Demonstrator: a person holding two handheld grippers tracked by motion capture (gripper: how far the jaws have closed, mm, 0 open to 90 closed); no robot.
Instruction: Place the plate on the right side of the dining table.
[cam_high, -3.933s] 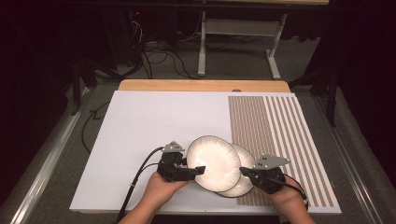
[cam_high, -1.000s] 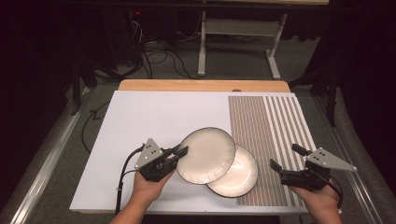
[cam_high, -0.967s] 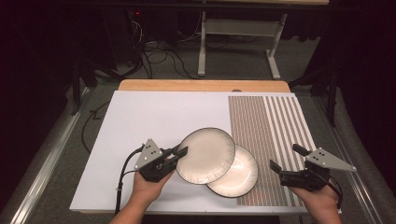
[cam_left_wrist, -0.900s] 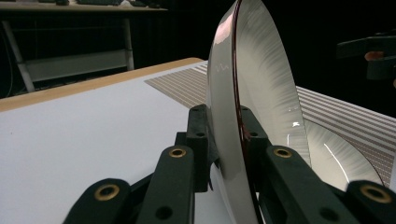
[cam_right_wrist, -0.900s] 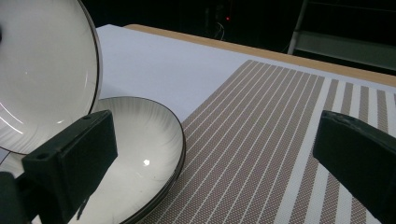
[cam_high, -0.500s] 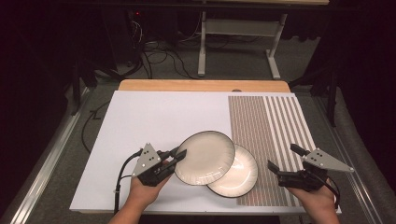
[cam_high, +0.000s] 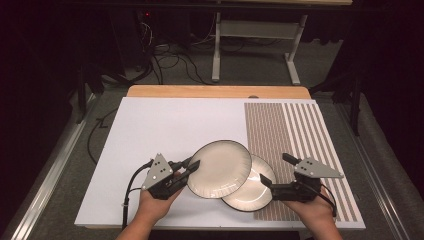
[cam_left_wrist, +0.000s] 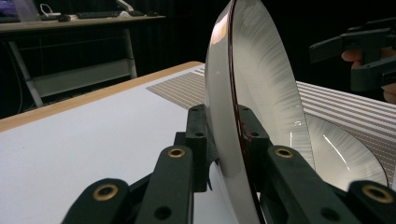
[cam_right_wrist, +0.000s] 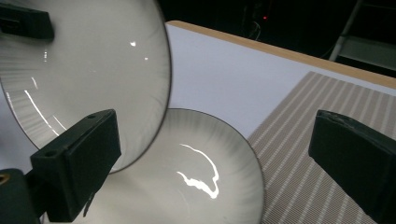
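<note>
Upper plate (cam_high: 220, 167) is off the table, tilted, held by its left rim in the left gripper (cam_high: 187, 167); both pads are clamped tight on the rim, one on each face, clear in the left gripper view (cam_left_wrist: 224, 135). Plate is white with a dark edge and fine ribbing toward the rim. Its right portion overlaps the lower plate (cam_high: 252, 187), which lies flat on the table (cam_high: 165, 125), straddling the line between the plain white sheet and the striped mat (cam_high: 295, 130). In the right gripper view the raised plate (cam_right_wrist: 88, 74) hangs over the near-left part of the flat one (cam_right_wrist: 201, 182); can't tell if the two touch. Right gripper (cam_high: 272, 175) sits just right of the lower plate, jaws spread wide, nothing between the pads, aimed at that plate's right edge but clear of it. Each gripper is held in one of the person's hands, forearms coming in from the near edge. A cable (cam_high: 127, 192) trails from the left gripper across the white sheet.
</note>
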